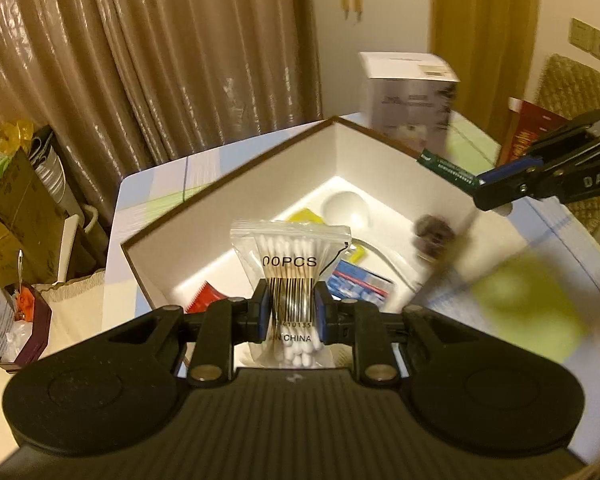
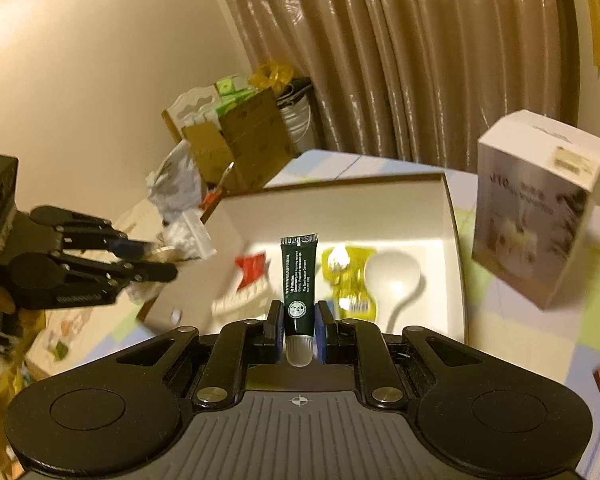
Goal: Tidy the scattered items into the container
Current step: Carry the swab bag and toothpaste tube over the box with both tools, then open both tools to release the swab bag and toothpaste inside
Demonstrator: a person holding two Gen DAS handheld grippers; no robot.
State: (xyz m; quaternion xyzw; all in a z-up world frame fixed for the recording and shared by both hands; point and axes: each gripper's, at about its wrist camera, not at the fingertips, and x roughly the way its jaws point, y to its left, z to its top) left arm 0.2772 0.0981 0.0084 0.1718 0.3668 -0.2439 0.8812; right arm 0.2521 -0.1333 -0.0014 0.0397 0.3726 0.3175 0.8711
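Both jaws clamped: my left gripper (image 1: 289,312) holds the clear zip bag of cotton swabs (image 1: 290,276) upright over the open white cardboard box (image 1: 236,196), my right gripper (image 2: 298,334) the dark green tube (image 2: 299,280) (cap toward me) short of its near rim.

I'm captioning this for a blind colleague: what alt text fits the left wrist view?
The left gripper pinches a bag of cotton swabs above an open white box on a table. The right gripper holds a green tube at the right.

walls: cream wall (image 2: 80,92) is lit warmly | window side: glossy tan curtains (image 1: 148,64) are hung in folds | furniture: table (image 1: 152,196) is covered in pastel checks | corner: cardboard boxes (image 2: 244,144) are stacked beside curtains
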